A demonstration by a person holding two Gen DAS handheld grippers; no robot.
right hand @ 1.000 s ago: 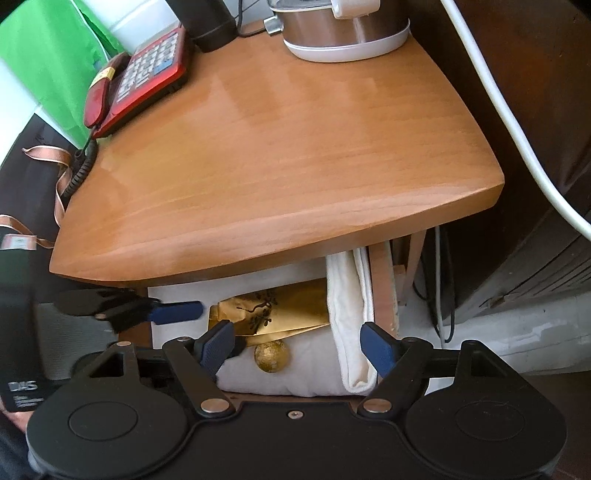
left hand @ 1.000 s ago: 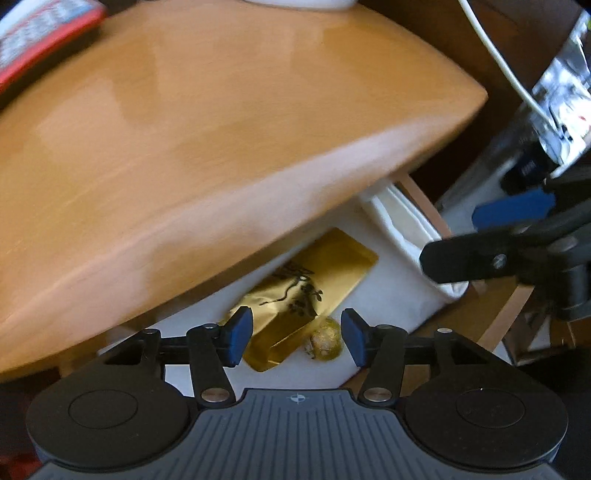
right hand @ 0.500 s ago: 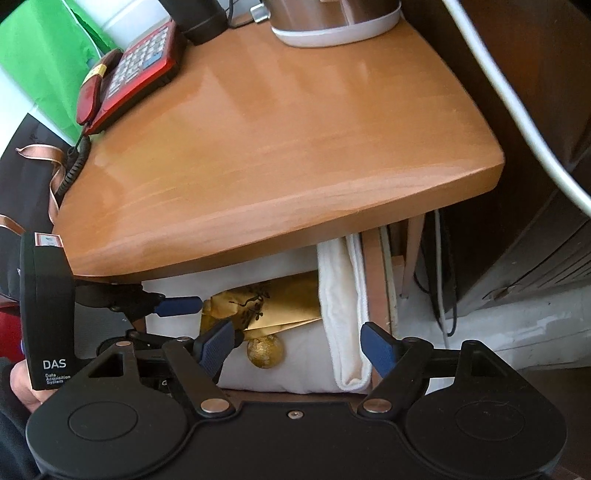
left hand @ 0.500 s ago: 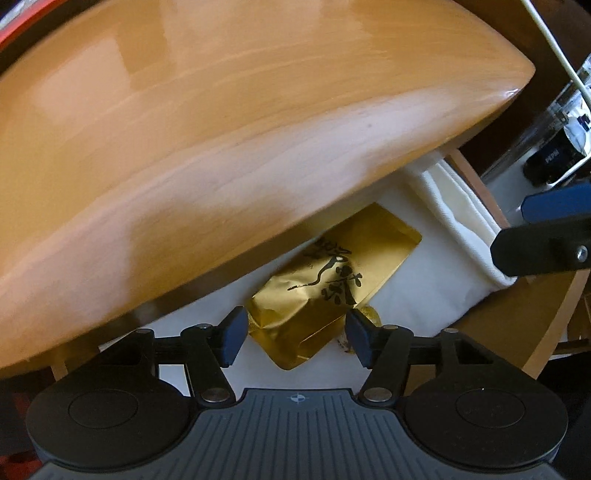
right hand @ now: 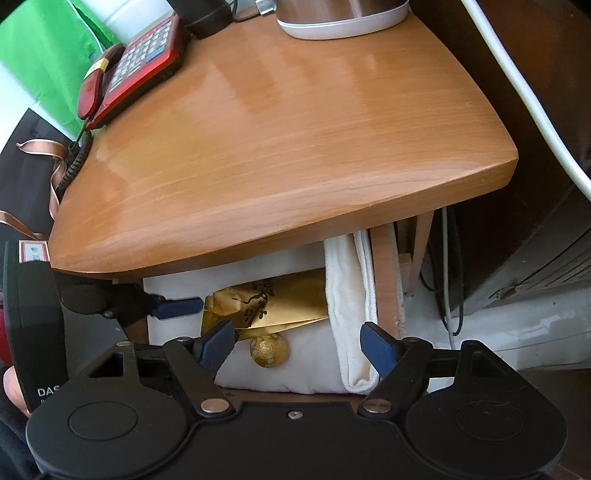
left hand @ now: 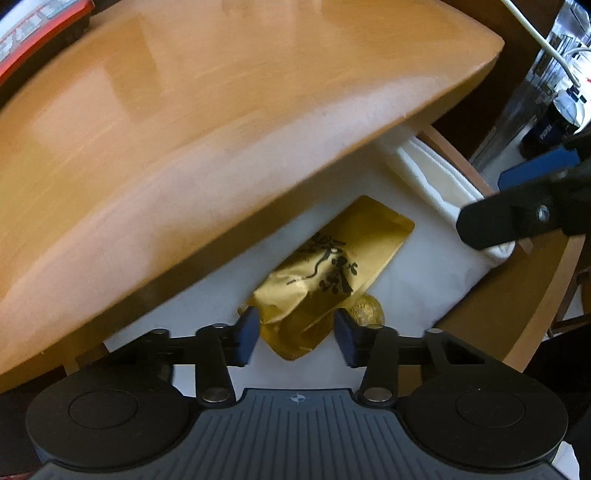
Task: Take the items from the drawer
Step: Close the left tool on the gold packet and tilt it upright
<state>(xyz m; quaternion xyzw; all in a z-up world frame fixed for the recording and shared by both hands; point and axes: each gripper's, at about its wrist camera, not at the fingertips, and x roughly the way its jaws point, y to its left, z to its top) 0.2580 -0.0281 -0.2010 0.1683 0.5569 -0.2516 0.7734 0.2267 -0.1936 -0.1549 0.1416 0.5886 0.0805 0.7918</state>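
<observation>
The wooden tabletop (right hand: 295,129) fills the upper two thirds of both wrist views, its curved front edge overhanging the open drawer (right hand: 384,280) below. On it, at the upper left of the right wrist view, sits a red telephone (right hand: 136,70), and at the top centre the white-rimmed base of a steel appliance (right hand: 343,18). A white cable (right hand: 517,92) runs down the right side.

The drawer is lined with white cloth (left hand: 424,266), a folded roll of it lying along the drawer's right wall. On the cloth lies a gold foil pouch (left hand: 332,269) with black brush lettering, slanted from the lower centre towards the upper right in the left wrist view. Touching its lower right corner is a small gold foil ball (left hand: 367,312).

The left hand-held gripper (left hand: 295,332) points steeply down into the drawer; its jaws have just been closing and now stand narrow, the crumpled near end of the pouch between the blue pads (the left pad looks to touch the foil; whether the right one does, I cannot tell). The right hand-held gripper (right hand: 299,345) hangs over the drawer's front, jaws wide, with nothing gripped; the ball and the pouch's edge show in the gap between its fingers.
</observation>
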